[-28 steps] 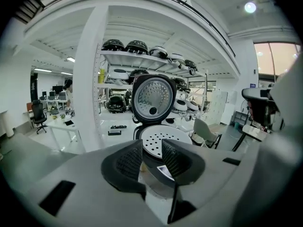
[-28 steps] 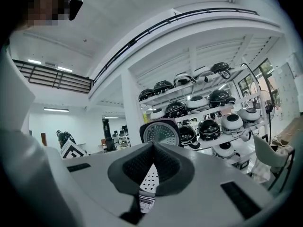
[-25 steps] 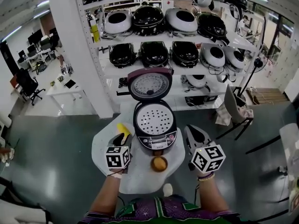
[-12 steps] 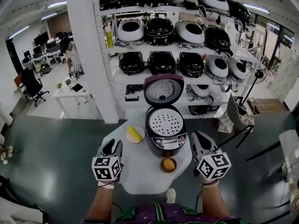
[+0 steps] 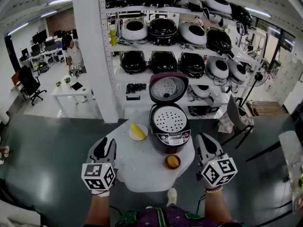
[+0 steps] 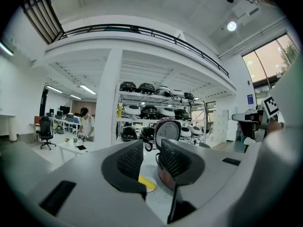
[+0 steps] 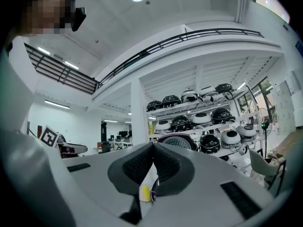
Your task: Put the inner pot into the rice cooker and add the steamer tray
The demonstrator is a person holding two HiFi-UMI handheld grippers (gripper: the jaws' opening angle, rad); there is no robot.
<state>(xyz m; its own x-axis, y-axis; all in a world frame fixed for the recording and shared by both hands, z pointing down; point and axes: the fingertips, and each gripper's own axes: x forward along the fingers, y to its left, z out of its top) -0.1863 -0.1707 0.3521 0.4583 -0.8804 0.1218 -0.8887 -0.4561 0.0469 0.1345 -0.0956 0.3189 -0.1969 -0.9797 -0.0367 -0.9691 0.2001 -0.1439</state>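
Observation:
A dark red rice cooker (image 5: 171, 138) stands on the round white table (image 5: 142, 169) with its lid (image 5: 168, 87) raised. A white perforated steamer tray (image 5: 169, 119) fills its opening and hides whatever lies under it. My left gripper (image 5: 105, 143) hangs at the table's left edge, jaws a little apart with nothing between them. My right gripper (image 5: 203, 138) is off the table's right edge, pads pressed together and empty. In the left gripper view the left gripper (image 6: 150, 148) looks at the lid (image 6: 166, 132). In the right gripper view the right gripper (image 7: 153, 148) does too.
A white plate with a yellow thing (image 5: 138, 131) lies left of the cooker. A small bowl with orange contents (image 5: 173, 161) sits in front of it. Behind are white shelves (image 5: 165, 56) of rice cookers and a pillar (image 5: 90, 46). A person (image 5: 72, 51) stands at a desk, back left.
Both grippers have drawn back from the cooker toward me. The left one has swung out to the left, off the yellow thing's side. The cooker and tray stay put.

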